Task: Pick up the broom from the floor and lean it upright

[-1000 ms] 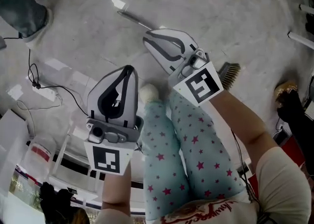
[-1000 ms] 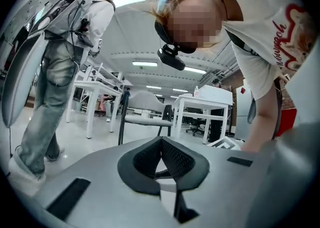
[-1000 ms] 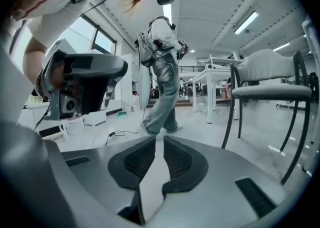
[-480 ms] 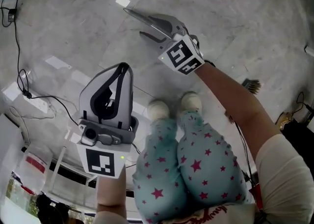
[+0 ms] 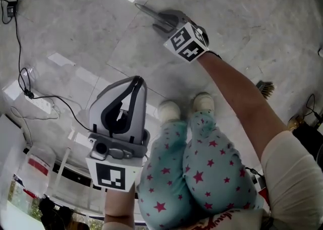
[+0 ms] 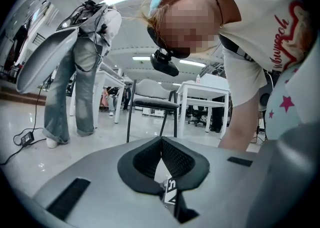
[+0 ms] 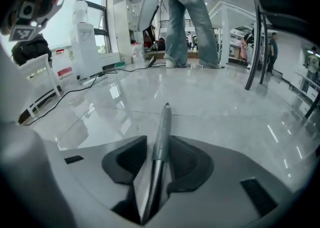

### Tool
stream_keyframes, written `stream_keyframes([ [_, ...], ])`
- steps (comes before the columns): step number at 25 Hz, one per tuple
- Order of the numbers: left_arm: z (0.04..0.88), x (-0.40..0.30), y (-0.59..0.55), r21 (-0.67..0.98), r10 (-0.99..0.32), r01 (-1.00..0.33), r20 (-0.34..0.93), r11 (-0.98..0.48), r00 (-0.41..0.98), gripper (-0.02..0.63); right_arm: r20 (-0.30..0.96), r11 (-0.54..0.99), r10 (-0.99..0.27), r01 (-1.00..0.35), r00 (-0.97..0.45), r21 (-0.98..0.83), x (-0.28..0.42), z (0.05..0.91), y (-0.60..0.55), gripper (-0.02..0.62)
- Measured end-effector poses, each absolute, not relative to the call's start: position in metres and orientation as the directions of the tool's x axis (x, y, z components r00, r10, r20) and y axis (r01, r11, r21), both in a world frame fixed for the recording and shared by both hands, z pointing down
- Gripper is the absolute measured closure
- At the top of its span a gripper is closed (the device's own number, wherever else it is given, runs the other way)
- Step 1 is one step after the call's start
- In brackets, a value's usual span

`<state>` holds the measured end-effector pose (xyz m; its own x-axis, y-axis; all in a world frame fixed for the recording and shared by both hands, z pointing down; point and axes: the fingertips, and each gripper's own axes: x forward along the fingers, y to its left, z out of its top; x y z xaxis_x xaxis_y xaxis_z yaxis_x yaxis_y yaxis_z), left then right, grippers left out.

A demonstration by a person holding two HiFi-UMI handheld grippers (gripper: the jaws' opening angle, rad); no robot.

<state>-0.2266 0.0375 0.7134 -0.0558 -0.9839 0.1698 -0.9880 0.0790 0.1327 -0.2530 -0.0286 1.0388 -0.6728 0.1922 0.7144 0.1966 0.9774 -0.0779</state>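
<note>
The broom lies on the pale floor. Its thin grey handle (image 5: 145, 10) points up-left, and its bristle head (image 5: 265, 89) shows at the right, past my right arm, which hides the stretch between. My right gripper (image 5: 160, 20) is low at the handle's far end. In the right gripper view the handle (image 7: 162, 127) runs straight between the jaws of the right gripper (image 7: 159, 143). These are closing on it, with thin gaps still at the pads. My left gripper (image 5: 136, 81) hovers nearer me, tips together, holding nothing; the left gripper view shows its tips (image 6: 161, 141) meeting.
My feet in white shoes (image 5: 169, 109) stand just behind the broom. A black cable and power strip (image 5: 38, 104) lie at the left, and a white rack (image 5: 55, 173) stands at the lower left. Another person's legs (image 6: 65, 92), a black chair (image 6: 150, 104) and white tables stand beyond.
My right gripper has dropped to the floor, tilted downward and opened its jaws around the broom handle's end. My left gripper has sunk a little and stays shut.
</note>
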Motion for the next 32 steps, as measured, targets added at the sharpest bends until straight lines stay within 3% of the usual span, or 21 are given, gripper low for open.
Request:
stream_keyframes([
  [1, 0.712, -0.228, 0.038, 0.136, -0.983, -0.987, 0.174, 0.081, -0.057, 0.584, 0.726, 0.977, 0.193, 0.195, -0.660, -0.083, -0.251, 1.040, -0.027, 0.474],
  [6, 0.689, -0.233, 0.035, 0.152, -0.982, -0.983, 0.170, 0.104, -0.077, 0.584, 0.713, 0.989, 0.139, 0.129, -0.687, -0.069, -0.257, 1.006, -0.042, 0.485],
  [15, 0.566, -0.186, 0.013, 0.177, -0.989, -0.984, 0.145, 0.016, 0.010, 0.584, 0.546, 0.997, 0.081, 0.079, -0.834, -0.026, -0.218, 0.798, -0.067, 0.486],
  [21, 0.456, -0.154, 0.001, 0.173, -0.988, -0.983, 0.135, -0.057, 0.081, 0.584, 0.479, 1.000, -0.022, -0.018, -0.878, 0.013, -0.148, 0.651, -0.086, 0.489],
  [26, 0.385, -0.127, -0.029, 0.161, -0.983, -0.976, 0.087, -0.145, 0.160, 0.584, 0.469, 0.981, -0.191, -0.149, -0.862, 0.125, -0.084, 0.557, -0.129, 0.494],
  [32, 0.313, -0.080, -0.052, 0.146, -0.948, -0.941, 0.043, -0.305, 0.314, 0.584, 0.418, 0.872, -0.484, -0.466, -0.769, 0.150, 0.003, 0.480, -0.171, 0.499],
])
